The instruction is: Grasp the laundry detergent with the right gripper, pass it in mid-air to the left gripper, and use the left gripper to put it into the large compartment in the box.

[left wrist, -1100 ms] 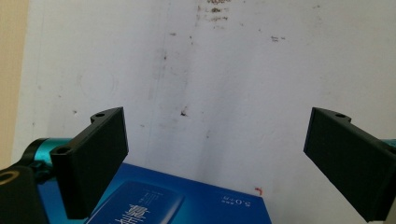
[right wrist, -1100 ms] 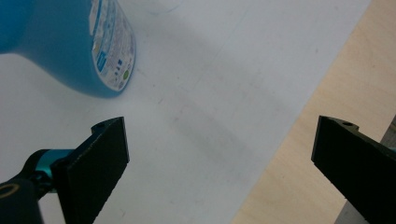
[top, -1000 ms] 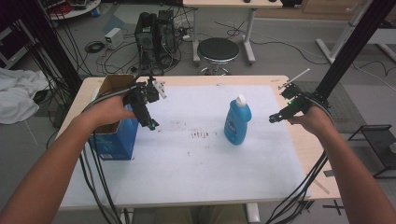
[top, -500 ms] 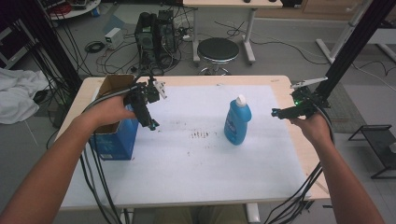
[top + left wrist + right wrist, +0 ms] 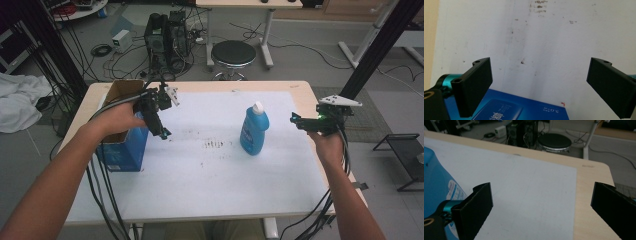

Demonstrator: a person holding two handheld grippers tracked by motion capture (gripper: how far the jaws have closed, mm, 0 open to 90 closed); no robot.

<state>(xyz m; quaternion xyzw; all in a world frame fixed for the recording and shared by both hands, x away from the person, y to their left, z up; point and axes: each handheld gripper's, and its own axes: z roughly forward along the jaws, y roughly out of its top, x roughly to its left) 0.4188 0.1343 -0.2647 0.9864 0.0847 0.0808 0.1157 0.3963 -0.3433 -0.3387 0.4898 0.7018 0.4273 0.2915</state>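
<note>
**Approach to bottle, both grippers empty**

Bottle (image 5: 254,129) stands upright mid-sheet. Right gripper (image 5: 297,121) is near its right side, jaws wide, holding nothing. Left gripper (image 5: 162,131) hovers over the box (image 5: 122,145), jaws wide too. We judge: 1 level approach, close on the body.

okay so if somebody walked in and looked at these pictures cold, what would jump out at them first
Probably the blue bottle with a white cap, standing upright near the middle of the white sheet on the table. Next, the open blue box at the sheet's left edge, with the left tool held open beside it. The right tool, also open, hangs right of the bottle, apart from it.
</note>
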